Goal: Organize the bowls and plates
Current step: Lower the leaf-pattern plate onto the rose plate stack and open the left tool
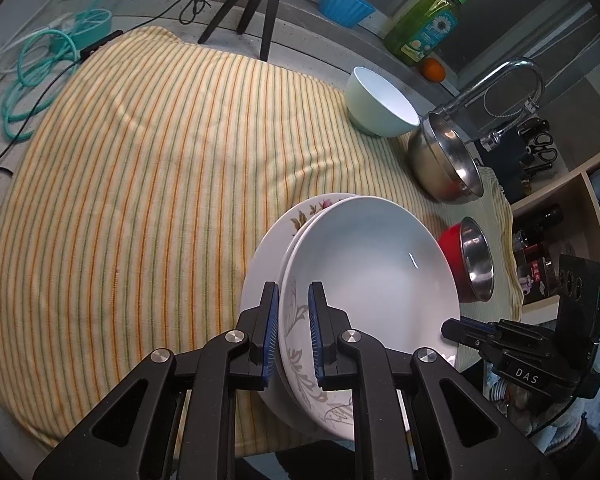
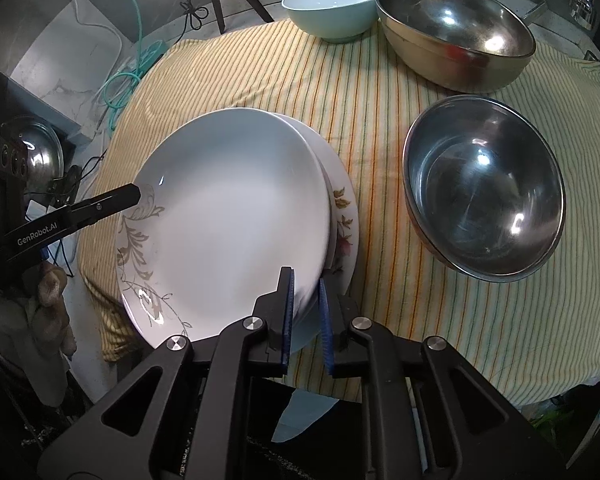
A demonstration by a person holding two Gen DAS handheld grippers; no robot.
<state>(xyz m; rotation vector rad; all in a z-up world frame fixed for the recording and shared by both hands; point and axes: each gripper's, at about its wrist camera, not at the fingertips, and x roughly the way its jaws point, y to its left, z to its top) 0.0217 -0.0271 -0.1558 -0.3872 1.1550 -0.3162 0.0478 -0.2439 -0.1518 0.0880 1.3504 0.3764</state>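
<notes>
Pinching the same white plate [image 1: 364, 264] from both sides: the left gripper [image 1: 293, 308] has its blue pads clamped on the near rim by the grey leaf pattern, and the right gripper [image 2: 306, 300] is closed on the opposite rim. That plate sits on top of a flowered plate [image 2: 342, 216], stacked by the near edge of the counter on a striped cloth [image 1: 140, 160]. Just past them is a steel bowl with a red outside [image 1: 470, 258], then a bigger steel bowl [image 2: 456, 24], and a pale green bowl [image 1: 380, 100] toward the far edge.
</notes>
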